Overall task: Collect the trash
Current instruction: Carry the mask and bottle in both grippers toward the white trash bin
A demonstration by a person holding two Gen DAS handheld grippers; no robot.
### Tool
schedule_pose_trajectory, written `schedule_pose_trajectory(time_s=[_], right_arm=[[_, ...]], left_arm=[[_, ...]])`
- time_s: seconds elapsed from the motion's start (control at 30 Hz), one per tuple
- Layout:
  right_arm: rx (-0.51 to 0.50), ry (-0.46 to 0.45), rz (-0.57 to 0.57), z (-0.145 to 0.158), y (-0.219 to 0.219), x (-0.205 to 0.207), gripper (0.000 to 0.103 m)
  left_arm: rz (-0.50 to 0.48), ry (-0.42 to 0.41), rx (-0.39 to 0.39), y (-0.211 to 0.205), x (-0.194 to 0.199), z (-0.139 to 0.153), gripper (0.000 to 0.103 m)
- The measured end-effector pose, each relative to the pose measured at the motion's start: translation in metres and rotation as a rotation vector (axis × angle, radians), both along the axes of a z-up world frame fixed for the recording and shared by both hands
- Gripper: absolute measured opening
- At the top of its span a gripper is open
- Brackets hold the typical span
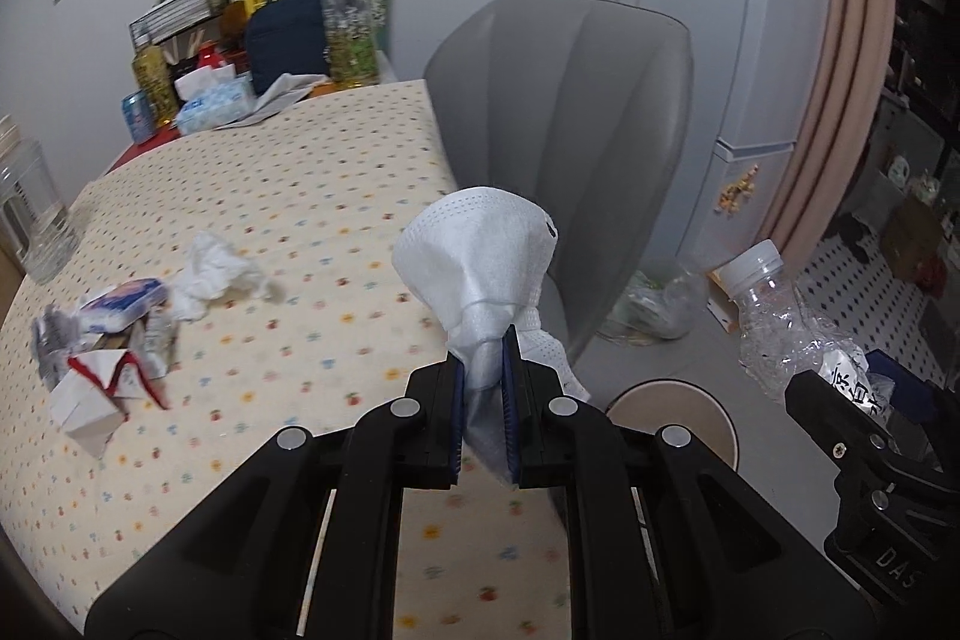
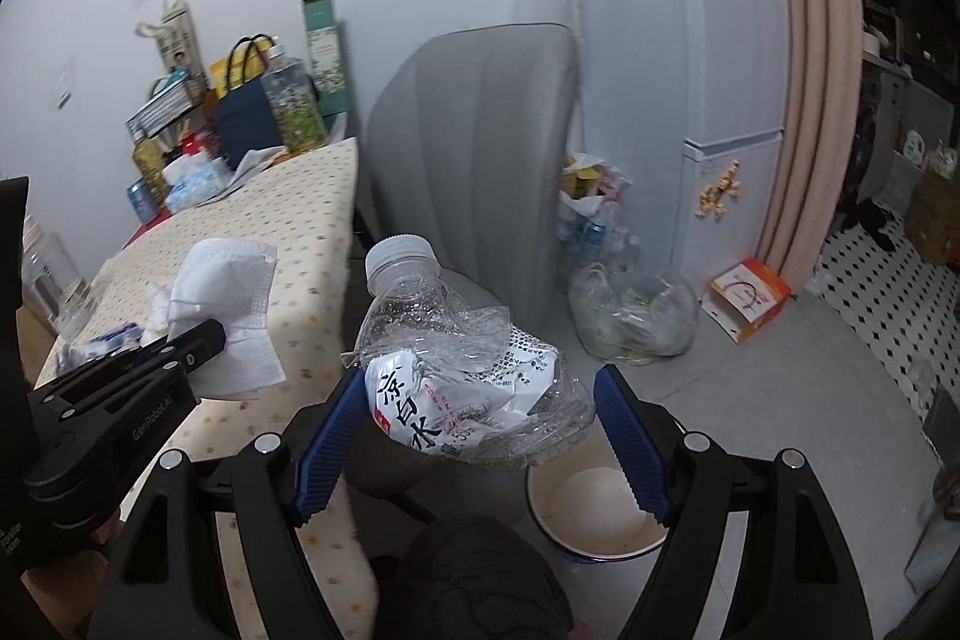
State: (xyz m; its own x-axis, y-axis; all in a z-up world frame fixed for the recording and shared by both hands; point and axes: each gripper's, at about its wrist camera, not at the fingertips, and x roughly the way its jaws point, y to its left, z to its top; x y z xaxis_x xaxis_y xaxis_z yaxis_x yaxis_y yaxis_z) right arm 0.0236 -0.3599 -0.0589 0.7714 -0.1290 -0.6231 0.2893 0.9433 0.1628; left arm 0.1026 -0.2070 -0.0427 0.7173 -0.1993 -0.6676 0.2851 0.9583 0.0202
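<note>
My left gripper point(image 1: 485, 358) is shut on a white face mask point(image 1: 480, 250) and holds it above the table's right edge; the mask also shows in the right wrist view point(image 2: 225, 292). My right gripper point(image 2: 480, 394) is shut on a crushed clear plastic bottle point(image 2: 456, 358) with a white cap, held above a round cream bin point(image 2: 597, 511) on the floor. The bottle point(image 1: 780, 322) and the bin point(image 1: 672, 415) also show in the left wrist view. Crumpled tissue point(image 1: 216, 274) and paper wrappers point(image 1: 108, 346) lie on the dotted tablecloth point(image 1: 270, 196) at the left.
A grey chair point(image 1: 564, 124) stands by the table. A clear plastic bag point(image 2: 633, 310) of rubbish and an orange box point(image 2: 750, 298) sit on the floor near the fridge point(image 2: 708, 40). Bottles, a tissue box point(image 1: 213, 100) and a dark bag point(image 1: 288, 34) crowd the table's far end.
</note>
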Motion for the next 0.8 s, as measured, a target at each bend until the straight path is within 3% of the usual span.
schedule_pose_trajectory(time_s=[0.4, 0.8], right_arm=[[0.052, 0.040, -0.112, -0.031, -0.065, -0.006, 0.076], [0.089, 0.087, -0.182, -0.061, -0.107, 0.001, 0.076]], left_arm=[[-0.097, 0.036, 0.043, -0.075, 0.008, -0.019, 0.011], [-0.148, 0.096, 0.081, -0.113, 0.024, -0.048, 0.011]])
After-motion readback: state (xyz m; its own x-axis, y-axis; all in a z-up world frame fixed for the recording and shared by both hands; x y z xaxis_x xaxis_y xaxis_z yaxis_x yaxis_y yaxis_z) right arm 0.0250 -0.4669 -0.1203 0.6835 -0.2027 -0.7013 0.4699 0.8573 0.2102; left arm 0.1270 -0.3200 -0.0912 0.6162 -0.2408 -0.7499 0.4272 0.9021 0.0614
